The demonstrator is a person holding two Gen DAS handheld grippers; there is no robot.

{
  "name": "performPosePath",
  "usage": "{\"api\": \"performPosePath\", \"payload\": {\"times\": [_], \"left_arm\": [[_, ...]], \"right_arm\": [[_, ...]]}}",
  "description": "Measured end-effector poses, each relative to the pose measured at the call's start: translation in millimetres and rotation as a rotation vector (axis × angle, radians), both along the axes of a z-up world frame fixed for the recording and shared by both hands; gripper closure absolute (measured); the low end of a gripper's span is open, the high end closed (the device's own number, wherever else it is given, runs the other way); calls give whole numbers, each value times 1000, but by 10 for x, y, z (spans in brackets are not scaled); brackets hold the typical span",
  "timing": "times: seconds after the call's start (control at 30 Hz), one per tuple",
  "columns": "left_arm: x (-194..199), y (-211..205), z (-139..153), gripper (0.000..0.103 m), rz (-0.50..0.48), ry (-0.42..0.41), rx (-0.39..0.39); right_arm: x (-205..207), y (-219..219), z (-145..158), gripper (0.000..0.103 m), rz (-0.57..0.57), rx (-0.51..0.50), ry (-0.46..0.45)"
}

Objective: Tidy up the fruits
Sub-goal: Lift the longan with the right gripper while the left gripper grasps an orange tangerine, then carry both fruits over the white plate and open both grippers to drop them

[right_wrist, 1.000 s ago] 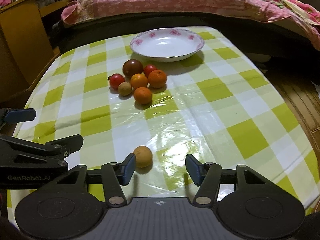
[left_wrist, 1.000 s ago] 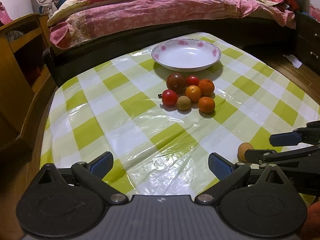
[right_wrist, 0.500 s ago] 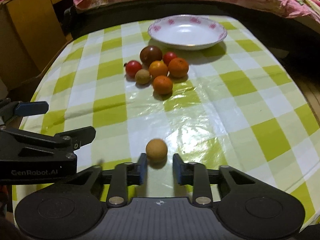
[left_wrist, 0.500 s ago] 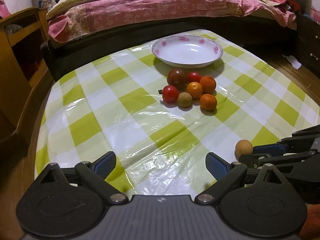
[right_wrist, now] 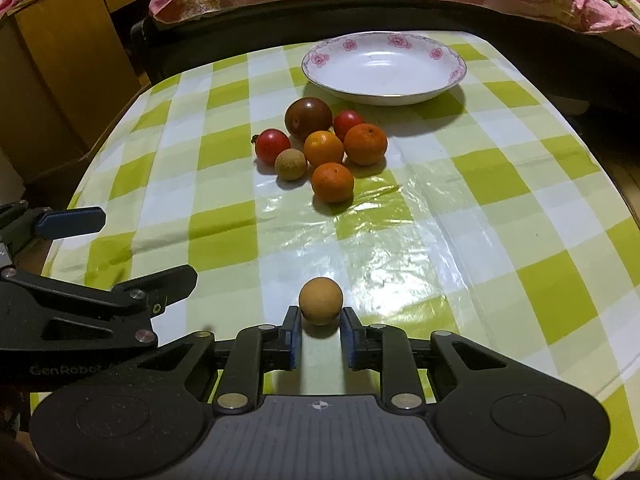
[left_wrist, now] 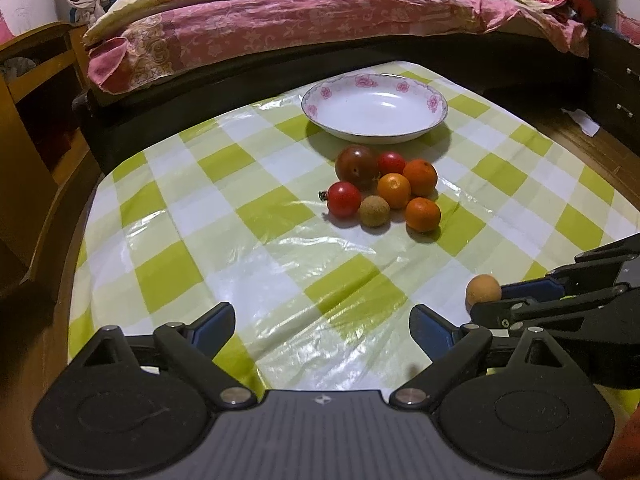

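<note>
My right gripper point(right_wrist: 321, 320) is shut on a small tan round fruit point(right_wrist: 321, 301), held at the fingertips just above the checked tablecloth point(right_wrist: 460, 240); the fruit also shows in the left wrist view point(left_wrist: 483, 289). A cluster of several fruits lies mid-table: a dark red plum point(right_wrist: 308, 118), two red tomatoes point(right_wrist: 273, 145), three oranges point(right_wrist: 332, 182) and a tan longan point(right_wrist: 291, 164). An empty white plate with pink flowers point(right_wrist: 452, 76) stands behind them. My left gripper point(left_wrist: 322, 326) is open and empty near the table's front edge.
A bed with pink bedding point(left_wrist: 320, 12) runs along the far side of the table. A wooden cabinet point(left_wrist: 28, 92) stands at the left. The table's front and left edges are close to both grippers.
My right gripper has closed its fingers around the tan fruit, which earlier lay loose between the open fingers. The left gripper has stayed open and nearly still.
</note>
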State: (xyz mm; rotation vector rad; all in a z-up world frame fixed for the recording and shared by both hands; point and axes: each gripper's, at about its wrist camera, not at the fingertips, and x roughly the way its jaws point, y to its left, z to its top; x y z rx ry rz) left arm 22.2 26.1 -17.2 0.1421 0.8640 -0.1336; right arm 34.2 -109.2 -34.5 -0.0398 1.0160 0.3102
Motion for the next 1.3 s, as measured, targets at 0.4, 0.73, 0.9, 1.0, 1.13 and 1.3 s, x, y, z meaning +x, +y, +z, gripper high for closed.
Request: {"api": "performPosePath", "payload": {"times": [0.4, 0.73, 0.9, 1.0, 1.13, 1.3], "left_arm": [[428, -365, -80, 32, -160, 56, -47], [773, -626, -178, 48, -160, 88, -87], [862, -705, -255, 54, -153, 91, -82], [890, -725, -256, 62, -147, 93, -98], [893, -735, -245, 67, -150, 95, -80], [811, -769, -109, 67, -173, 76, -54]], "right_arm": [[168, -191, 153, 85, -12, 1, -12], [403, -667, 299, 85, -118, 45, 4], [439, -689, 311, 85, -114, 69, 17], [462, -717, 309, 85, -123, 82, 29], [471, -731, 344, 85, -130, 93, 19], [486, -769, 383, 85, -133, 96, 2]]}}
